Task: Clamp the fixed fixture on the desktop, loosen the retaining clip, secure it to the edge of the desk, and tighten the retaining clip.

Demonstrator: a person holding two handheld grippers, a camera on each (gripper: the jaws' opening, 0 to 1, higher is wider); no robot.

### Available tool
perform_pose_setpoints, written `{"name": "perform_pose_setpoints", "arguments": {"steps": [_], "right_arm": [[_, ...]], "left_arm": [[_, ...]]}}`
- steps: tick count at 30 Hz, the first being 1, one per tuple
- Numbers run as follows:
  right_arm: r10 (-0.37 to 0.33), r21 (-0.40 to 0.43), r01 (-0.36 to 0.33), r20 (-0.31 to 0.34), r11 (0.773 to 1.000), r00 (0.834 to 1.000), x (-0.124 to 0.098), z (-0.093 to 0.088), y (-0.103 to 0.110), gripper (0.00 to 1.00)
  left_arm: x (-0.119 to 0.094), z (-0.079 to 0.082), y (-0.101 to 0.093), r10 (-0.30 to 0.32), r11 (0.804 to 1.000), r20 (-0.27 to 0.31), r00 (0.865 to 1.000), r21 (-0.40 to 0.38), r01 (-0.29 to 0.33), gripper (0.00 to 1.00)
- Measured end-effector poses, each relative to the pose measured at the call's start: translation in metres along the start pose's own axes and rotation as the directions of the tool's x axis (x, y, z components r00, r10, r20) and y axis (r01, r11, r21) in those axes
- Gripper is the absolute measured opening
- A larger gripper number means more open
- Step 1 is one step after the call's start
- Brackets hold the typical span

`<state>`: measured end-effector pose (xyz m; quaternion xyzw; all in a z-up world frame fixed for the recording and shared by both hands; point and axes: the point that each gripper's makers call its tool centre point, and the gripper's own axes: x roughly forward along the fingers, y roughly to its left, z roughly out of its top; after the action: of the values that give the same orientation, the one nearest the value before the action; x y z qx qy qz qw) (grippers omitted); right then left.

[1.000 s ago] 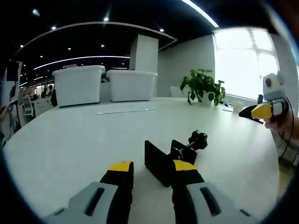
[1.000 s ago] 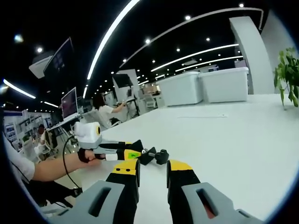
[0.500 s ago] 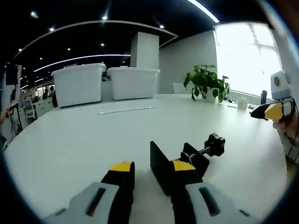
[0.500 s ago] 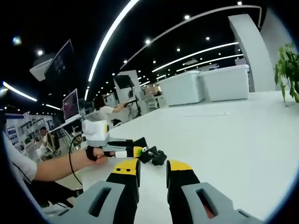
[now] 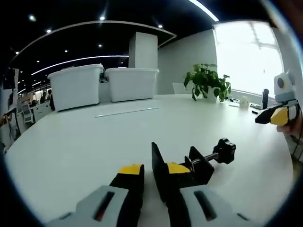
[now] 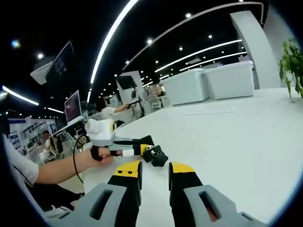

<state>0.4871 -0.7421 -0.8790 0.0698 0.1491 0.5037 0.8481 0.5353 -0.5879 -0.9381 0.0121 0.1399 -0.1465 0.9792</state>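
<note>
— Black metal, by the look: clamp [image 5: 189,168] lying on the white desk [image 5: 85,142], flat plate standing on edge, screw and knob [image 5: 226,150] pointing right and slightly far. Probably stiff and fairly heavy for its size; no give under a grip, smooth faces likely slippery.

— Best hold?

— Across the plate or the C-frame, not the knob; knob left free for turning. Looks done that way: left gripper [image 5: 155,171] narrowed around the plate, yellow-tipped fingers [image 5: 131,169] on either side. Contact on the near face hidden, so hard to call it fully pinched.

— And from the other side?

— Seen from the right gripper [image 6: 155,169]: clamp [image 6: 154,155] just beyond its tips, slightly left, with the left gripper [image 6: 141,147] on it from the left. Fingers [image 6: 180,168] parted to a middling gap, nothing between them, not touching the clamp.

— Next?

— Judging by the layout, right gripper onto the knob to loosen. Risk: clamp twisting in a smooth two-point grip once torque goes on. Desk edge near, at the left in that same view.
</note>
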Motion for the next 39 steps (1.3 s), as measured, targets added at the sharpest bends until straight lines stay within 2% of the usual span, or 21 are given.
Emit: {"name": "perform_pose_setpoints", "arguments": {"steps": [4,6,11,24,39], "right_arm": [[0.017,0.013,-0.017,0.006,1.0,1.0,0.003,-0.002,0.003,0.22],[0.027,0.016,-0.027,0.008,0.999,1.0,0.005,-0.003,0.005,0.22],[0.033,0.025,-0.033,0.001,0.999,0.999,0.01,-0.009,0.005,0.22],[0.047,0.064,-0.048,0.015,0.997,0.999,0.021,-0.012,0.006,0.21],[0.054,0.084,-0.054,-0.005,0.995,0.999,0.043,-0.021,0.01,0.21]], "left_arm": [[0.002,0.0,0.0,-0.007,1.0,0.0,1.0,-0.004,0.007,0.15],[0.003,0.001,-0.001,-0.017,1.0,0.004,1.0,0.006,0.017,0.08],[0.005,0.003,0.003,-0.011,1.0,0.008,1.0,0.013,0.011,0.05],[0.008,0.003,0.006,-0.004,0.998,0.022,1.0,0.063,0.002,0.05],[0.007,0.004,0.005,-0.004,0.997,0.036,0.999,0.071,0.001,0.05]]}}
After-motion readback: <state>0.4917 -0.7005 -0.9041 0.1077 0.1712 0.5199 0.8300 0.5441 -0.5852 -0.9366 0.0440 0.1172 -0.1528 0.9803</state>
